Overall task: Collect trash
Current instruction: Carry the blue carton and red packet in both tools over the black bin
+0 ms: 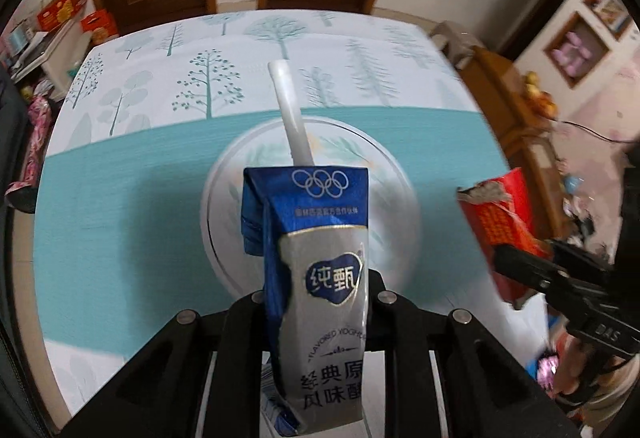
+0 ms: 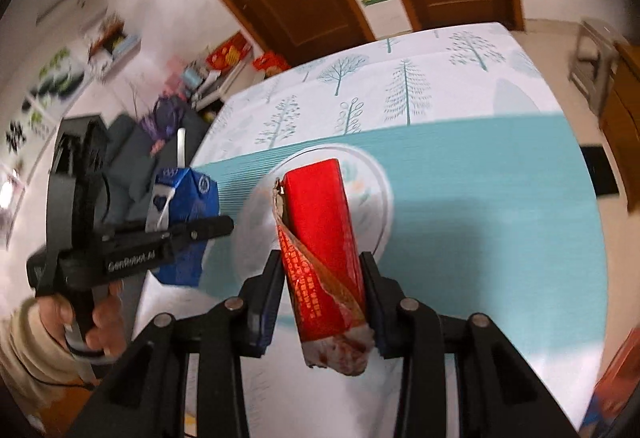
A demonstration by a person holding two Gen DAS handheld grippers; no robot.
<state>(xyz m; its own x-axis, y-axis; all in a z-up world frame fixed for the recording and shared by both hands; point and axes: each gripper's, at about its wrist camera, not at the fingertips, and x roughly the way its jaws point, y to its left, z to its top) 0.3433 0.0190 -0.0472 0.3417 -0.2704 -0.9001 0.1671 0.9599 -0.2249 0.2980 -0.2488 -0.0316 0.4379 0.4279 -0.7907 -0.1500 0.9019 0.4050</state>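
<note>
Left tool [image 1: 316, 302] grips yoghurt carton [image 1: 320, 278], right tool [image 2: 320, 302] red box [image 2: 320, 238], above plate [image 1: 228, 178].

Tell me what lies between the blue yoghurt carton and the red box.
Nothing: in the right wrist view, only bare teal tablecloth and the white plate's rim show between the blue yoghurt carton and red box.

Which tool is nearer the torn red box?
Right. The right tool is clamped on the torn red box; the left tool, holding the blue yogurt carton, is off to its side.
</note>
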